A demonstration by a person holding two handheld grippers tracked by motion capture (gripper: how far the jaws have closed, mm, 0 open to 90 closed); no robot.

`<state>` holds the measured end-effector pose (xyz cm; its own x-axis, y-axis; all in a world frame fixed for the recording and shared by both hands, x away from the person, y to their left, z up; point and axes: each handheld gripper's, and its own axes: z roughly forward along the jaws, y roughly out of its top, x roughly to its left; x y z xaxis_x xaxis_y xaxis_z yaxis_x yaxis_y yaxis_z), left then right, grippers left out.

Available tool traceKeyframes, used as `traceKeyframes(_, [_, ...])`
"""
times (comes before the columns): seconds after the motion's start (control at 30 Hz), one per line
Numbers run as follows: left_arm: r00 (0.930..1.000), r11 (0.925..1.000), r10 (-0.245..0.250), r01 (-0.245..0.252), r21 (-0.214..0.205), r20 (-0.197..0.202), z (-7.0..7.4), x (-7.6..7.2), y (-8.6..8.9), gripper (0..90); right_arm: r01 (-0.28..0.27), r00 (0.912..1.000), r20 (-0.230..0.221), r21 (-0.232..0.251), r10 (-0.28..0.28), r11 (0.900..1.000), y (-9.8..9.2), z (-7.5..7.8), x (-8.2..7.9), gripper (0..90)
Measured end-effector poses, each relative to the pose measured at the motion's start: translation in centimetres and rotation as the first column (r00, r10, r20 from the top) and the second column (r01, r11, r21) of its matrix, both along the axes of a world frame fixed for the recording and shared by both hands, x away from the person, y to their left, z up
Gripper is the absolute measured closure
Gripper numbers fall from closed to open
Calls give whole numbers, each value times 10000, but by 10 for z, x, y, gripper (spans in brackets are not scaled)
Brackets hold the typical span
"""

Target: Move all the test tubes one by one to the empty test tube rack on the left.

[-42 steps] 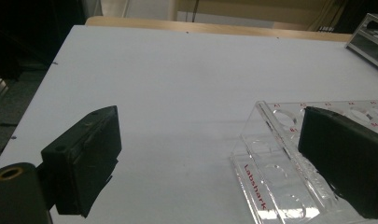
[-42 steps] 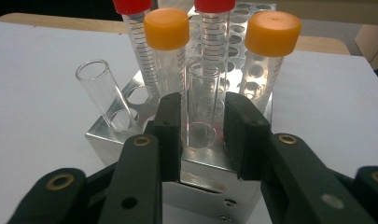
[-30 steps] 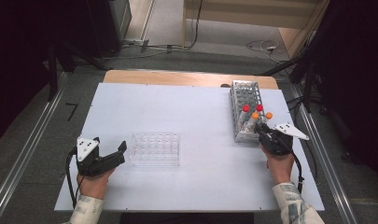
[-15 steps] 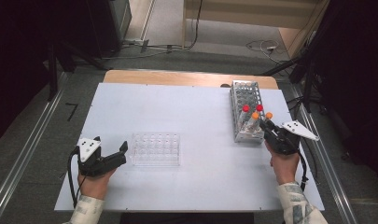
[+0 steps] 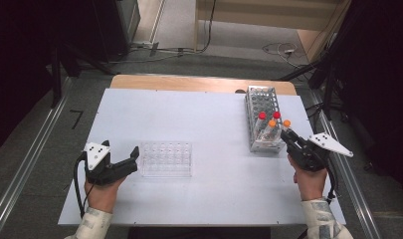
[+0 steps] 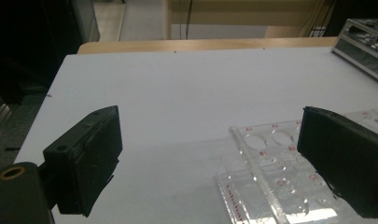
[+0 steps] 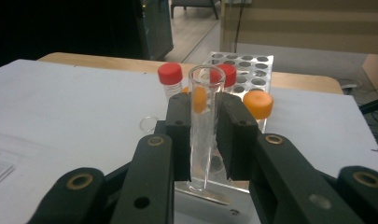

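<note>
Left hand: sits at the table's (image 5: 209, 107) near left edge, barely shifted since a second ago.
Left tongs (image 5: 133, 158): jaws wide apart, nothing between them, one jaw just beside the clear rack's (image 5: 166, 159) near corner.
Clear rack: lies flat mid-table, holes bare as far as I can see.
Metal rack (image 5: 262, 107): far right, two red caps (image 5: 262, 115) and two orange caps (image 5: 272, 123) standing at its near end.
Right tongs (image 7: 203, 135): clamped on an uncapped clear tube (image 7: 204, 119), held upright between the pads.
Change: right hand has lifted off the metal rack's near end compared with a second ago; the tube's base now seems clear of the rack.
Meaning: pick looks done. Likely next, carry the tube left to the clear rack and drop it in a hole.
</note>
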<state>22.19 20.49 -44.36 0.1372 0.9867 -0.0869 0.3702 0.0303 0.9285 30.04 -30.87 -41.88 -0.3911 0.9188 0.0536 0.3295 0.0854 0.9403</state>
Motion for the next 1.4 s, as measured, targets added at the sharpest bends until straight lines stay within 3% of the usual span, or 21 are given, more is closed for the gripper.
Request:
traceKeyframes(0.07, [9999,9999,-162,162,-32,-9,4,2,-4,69,-81,10000,-47,-41,81,10000,1,0,-3,728])
traceKeyframes(0.17, [9979,9967,-647,644,-497,-54,9,6,-11,69,-237,9997,-70,-33,237,9997,4,0,-7,728])
traceKeyframes(0.37, [9952,9949,-968,963,-310,-172,16,14,-26,74,-823,9966,-105,-184,821,9964,18,1,-14,728])
traceKeyframes(0.67, [9840,9837,-1767,1757,-389,-221,28,31,-54,89,-1535,9881,-183,-432,1528,9872,43,-3,-19,728])
traceKeyframes(0.87, [9767,9765,-2129,2117,-395,-286,27,37,-67,89,-1997,9797,-294,-485,1984,9787,63,-7,-19,728])
traceKeyframes(1.0, [9638,9641,-2647,2638,-293,-330,26,38,-80,100,-2395,9707,-352,-537,2379,9694,78,-10,-20,728])
traceKeyframes(1.03, [9638,9641,-2647,2638,-293,-330,26,38,-80,104,-2395,9707,-352,-537,2379,9694,78,-10,-20,728])
traceKeyframes(1.27, [9293,9294,-3689,3685,-197,-193,27,31,-108,159,-3214,9463,-583,-645,3180,9447,110,-20,-24,728])
traceKeyframes(1.3, [9293,9294,-3689,3685,-197,-193,27,31,-108,161,-3297,9434,-621,-694,3258,9415,114,-21,-25,728])
traceKeyframes(1.37, [9143,9148,-4038,4037,-73,-328,25,30,-121,161,-3465,9374,-643,-753,3422,9350,120,-23,-26,728])
traceKeyframes(1.4, [9143,9148,-4038,4037,-73,-328,25,30,-121,161,-3566,9337,-662,-807,3520,9308,125,-24,-26,728])
